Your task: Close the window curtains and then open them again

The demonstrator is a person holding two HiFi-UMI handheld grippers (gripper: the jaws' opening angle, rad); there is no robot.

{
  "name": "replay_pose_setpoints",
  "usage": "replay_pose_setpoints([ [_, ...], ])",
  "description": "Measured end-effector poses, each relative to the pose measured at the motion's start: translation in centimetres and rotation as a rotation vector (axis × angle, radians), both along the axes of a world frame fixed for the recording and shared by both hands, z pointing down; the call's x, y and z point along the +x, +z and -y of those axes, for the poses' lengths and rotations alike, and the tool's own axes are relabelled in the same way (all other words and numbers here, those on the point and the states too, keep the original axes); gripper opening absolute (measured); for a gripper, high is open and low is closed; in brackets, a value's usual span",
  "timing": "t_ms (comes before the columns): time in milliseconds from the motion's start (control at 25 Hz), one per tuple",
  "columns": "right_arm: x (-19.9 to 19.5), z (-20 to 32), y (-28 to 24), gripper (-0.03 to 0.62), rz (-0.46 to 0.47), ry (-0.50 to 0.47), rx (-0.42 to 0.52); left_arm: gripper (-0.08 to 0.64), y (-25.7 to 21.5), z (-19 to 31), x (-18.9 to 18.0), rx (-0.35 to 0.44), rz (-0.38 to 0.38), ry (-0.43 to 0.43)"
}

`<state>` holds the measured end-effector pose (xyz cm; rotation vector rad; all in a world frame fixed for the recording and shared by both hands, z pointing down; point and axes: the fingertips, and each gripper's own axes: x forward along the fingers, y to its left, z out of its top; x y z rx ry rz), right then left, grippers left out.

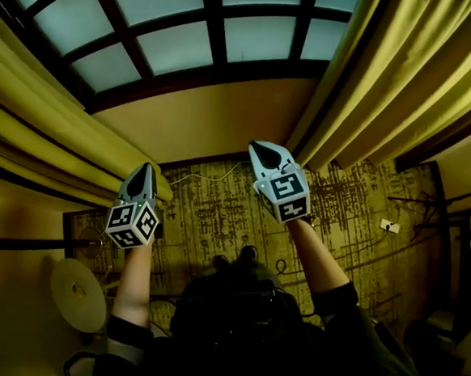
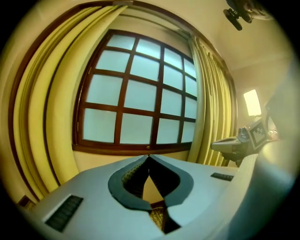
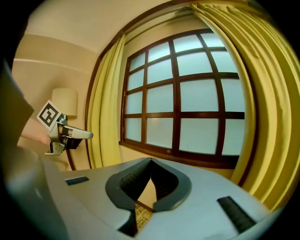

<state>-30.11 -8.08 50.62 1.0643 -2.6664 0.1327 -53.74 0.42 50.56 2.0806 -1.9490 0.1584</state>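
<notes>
Now left gripper (image 1: 144, 168) and right gripper (image 1: 268, 149), closed, face the window (image 1: 182, 45).

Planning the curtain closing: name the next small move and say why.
Probably open the left gripper and carry it to the left curtain: the window stands uncovered, that curtain hangs bunched aside, and the jaws are shut on nothing.

A home or hotel room: curtains (image 1: 390, 74), patterned carpet (image 1: 217, 210), shaded lamp (image 3: 64, 101).
</notes>
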Motion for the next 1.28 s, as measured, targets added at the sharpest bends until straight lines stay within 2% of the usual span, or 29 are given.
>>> replay_pose_setpoints([
  [200, 2.8, -2.9, 4.4, 0.000, -0.028, 0.057, -0.082, 0.000, 2.9, -1.0, 1.7, -0.050, 0.017, 0.042],
  [440, 4.4, -4.5, 7.0, 0.000, -0.040, 0.092, -0.147, 0.000, 5.3, -2.6, 1.6, -0.085, 0.018, 0.045],
  [1000, 4.2, -5.3, 7.2, 0.000, -0.057, 0.166, -0.153, 0.001, 5.6, -2.4, 0.7, -0.096, -0.002, 0.084],
  [1280, 3.7, -6.0, 7.9, 0.000, -0.064, 0.221, -0.163, 0.001, 5.7, -2.3, 1.0, -0.096, 0.028, 0.178],
])
